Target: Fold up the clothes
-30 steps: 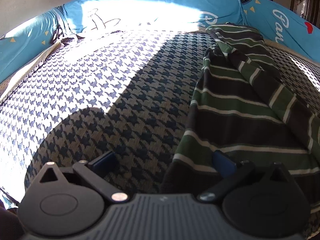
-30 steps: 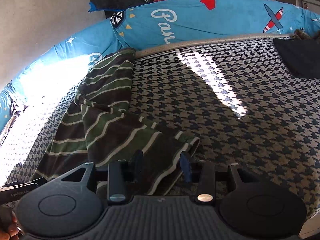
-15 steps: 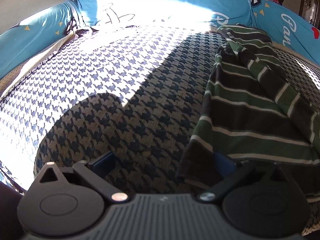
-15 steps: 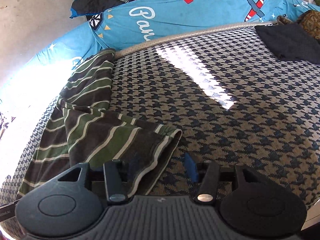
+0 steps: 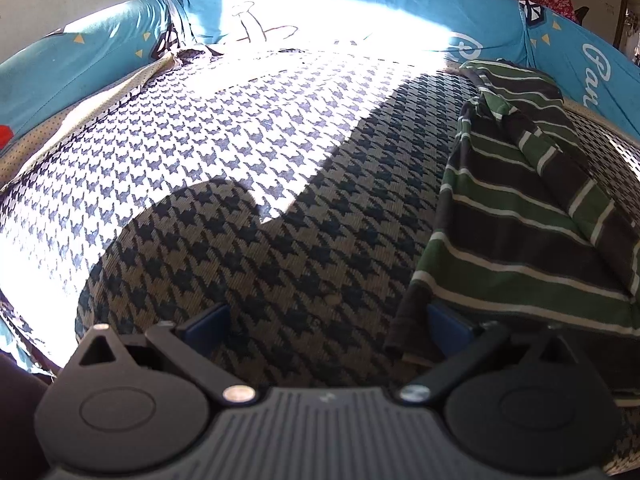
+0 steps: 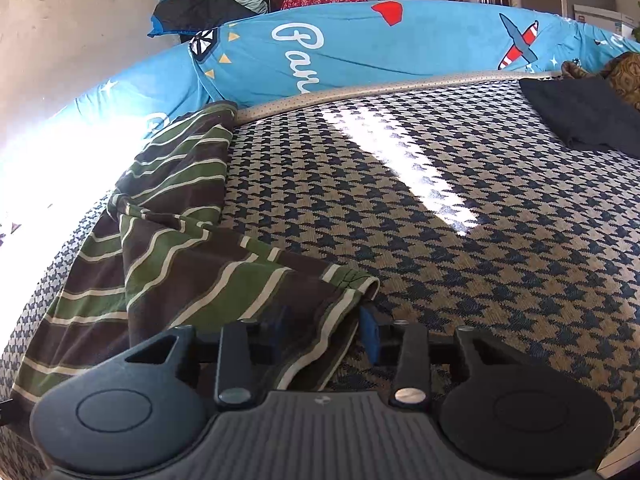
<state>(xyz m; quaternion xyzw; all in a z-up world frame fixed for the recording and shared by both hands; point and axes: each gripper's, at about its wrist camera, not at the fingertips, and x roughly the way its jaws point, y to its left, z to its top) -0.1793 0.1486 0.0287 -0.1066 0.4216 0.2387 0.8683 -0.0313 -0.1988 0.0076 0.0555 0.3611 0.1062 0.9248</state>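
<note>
1. Shirt first: the striped shirt lies on the bed, to the left of the right claw and running away from it toward the blue bumper.
2. The shirt's long way goes from the claws up to the far edge of the bed.
3. The right claw is closing, and the near corner of the shirt is between its blue pads. The pads look close to the cloth but not yet tight on it.
4. The left claw is spread wide. The shirt's edge is draped by its right pad only, so nothing is pinched.
5. The right claw is nearer a good hold, I think.
6. No boxes or baskets show. A dark cloth lies far to the right.
</note>
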